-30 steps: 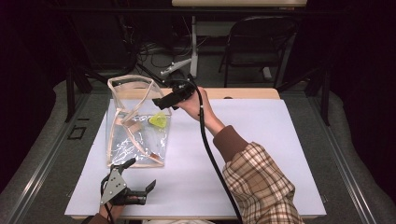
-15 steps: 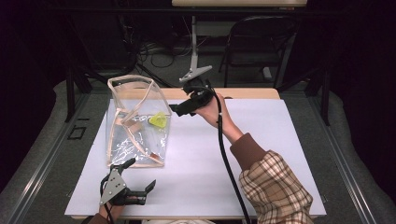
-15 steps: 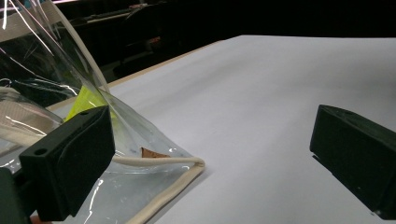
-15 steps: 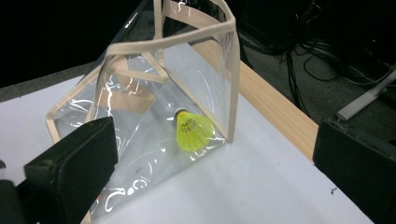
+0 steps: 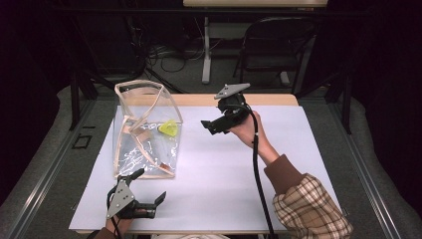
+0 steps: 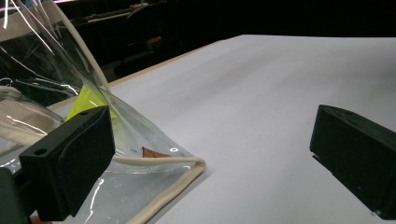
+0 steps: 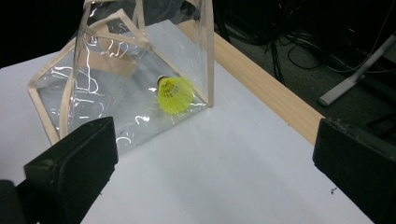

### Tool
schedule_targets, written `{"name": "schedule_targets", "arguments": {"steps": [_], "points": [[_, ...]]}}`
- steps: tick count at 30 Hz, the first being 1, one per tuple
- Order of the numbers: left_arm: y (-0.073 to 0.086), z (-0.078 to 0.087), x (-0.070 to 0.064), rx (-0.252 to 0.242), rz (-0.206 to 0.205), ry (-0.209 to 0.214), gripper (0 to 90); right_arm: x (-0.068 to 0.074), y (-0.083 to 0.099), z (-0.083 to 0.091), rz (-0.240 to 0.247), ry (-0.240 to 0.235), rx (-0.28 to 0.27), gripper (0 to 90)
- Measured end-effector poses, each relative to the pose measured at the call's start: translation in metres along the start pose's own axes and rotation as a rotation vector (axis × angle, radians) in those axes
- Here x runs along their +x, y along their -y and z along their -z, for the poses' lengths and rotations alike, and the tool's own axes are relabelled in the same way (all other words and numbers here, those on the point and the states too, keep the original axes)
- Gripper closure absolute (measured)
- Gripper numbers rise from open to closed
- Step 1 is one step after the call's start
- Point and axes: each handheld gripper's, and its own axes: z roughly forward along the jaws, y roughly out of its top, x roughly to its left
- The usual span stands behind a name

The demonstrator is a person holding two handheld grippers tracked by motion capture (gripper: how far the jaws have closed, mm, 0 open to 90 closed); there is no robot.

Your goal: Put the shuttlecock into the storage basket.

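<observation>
From the high view: a clear plastic bag (image 5: 144,132) with pale trim, standing on the white table sheet (image 5: 224,174) at the left, mouth up, with a yellow shuttlecock (image 5: 169,128) inside against its right wall and tan straps folded within. Right gripper (image 5: 213,125) held above the sheet just right of the bag, apart from it, jaws spread and holding nothing. Left gripper (image 5: 149,199) low at the near edge, in front of the bag's bottom corner, jaws parted with nothing between them. From the left gripper view: two black jaws wide apart over bare sheet, the left one close against the bag's (image 6: 70,116) trimmed corner, whether touching or not cannot be told; a patch of yellow from the shuttlecock (image 6: 86,100) seen through the plastic behind that jaw. From the right gripper view: jaws wide open and empty, the bag (image 7: 121,74) ahead on the sheet, the shuttlecock (image 7: 175,94) lying inside near the bottom corner beside the upright trimmed edge, its dark cork end pointing away.
</observation>
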Motion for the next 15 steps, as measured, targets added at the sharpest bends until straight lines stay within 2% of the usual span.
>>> {"name": "schedule_targets", "arguments": {"steps": [15], "points": [[0.0,0.0,0.0,0.002,0.0,-0.002,0.0,0.0,0.042,0.033,-0.004,0.031,0.001,0.0]]}}
